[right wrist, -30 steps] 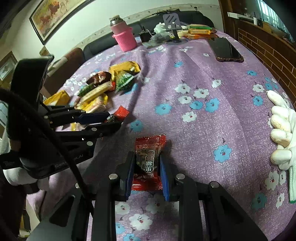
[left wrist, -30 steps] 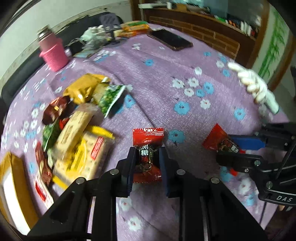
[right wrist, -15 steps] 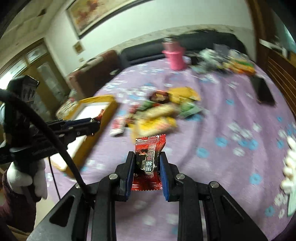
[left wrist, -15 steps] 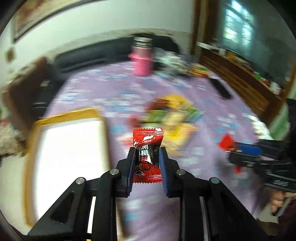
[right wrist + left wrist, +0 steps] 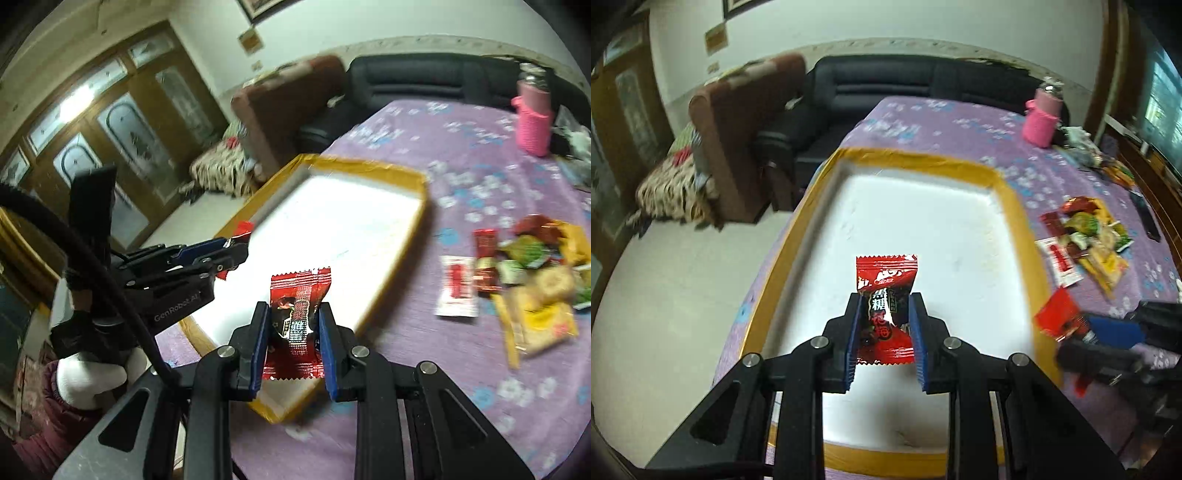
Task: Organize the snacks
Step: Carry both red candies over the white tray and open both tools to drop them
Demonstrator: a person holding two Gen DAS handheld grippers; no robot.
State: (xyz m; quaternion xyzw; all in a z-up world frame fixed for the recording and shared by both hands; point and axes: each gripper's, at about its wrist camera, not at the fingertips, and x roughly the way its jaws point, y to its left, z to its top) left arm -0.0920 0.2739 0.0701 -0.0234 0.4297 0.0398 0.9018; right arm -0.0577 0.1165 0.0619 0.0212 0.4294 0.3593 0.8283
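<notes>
My left gripper (image 5: 885, 325) is shut on a red candy packet (image 5: 885, 291) and holds it above the white inside of a yellow-rimmed tray (image 5: 1015, 206). My right gripper (image 5: 294, 328) is shut on a second red candy packet (image 5: 300, 295), above the tray's near right rim (image 5: 391, 266). The right gripper also shows at the right of the left wrist view (image 5: 1100, 339); the left gripper shows at the left of the right wrist view (image 5: 225, 254). A pile of mixed snacks (image 5: 532, 280) lies on the purple cloth to the right of the tray.
A pink bottle (image 5: 1043, 118) stands at the far side of the flowered purple table (image 5: 461, 155). A black phone (image 5: 1145, 218) lies beyond the snack pile. A black sofa (image 5: 905, 88) and a brown armchair (image 5: 738, 129) stand past the table's edge.
Both grippers have swung left from the middle of the table to the tray, each still holding its red candy packet. The snack pile now lies to the right.
</notes>
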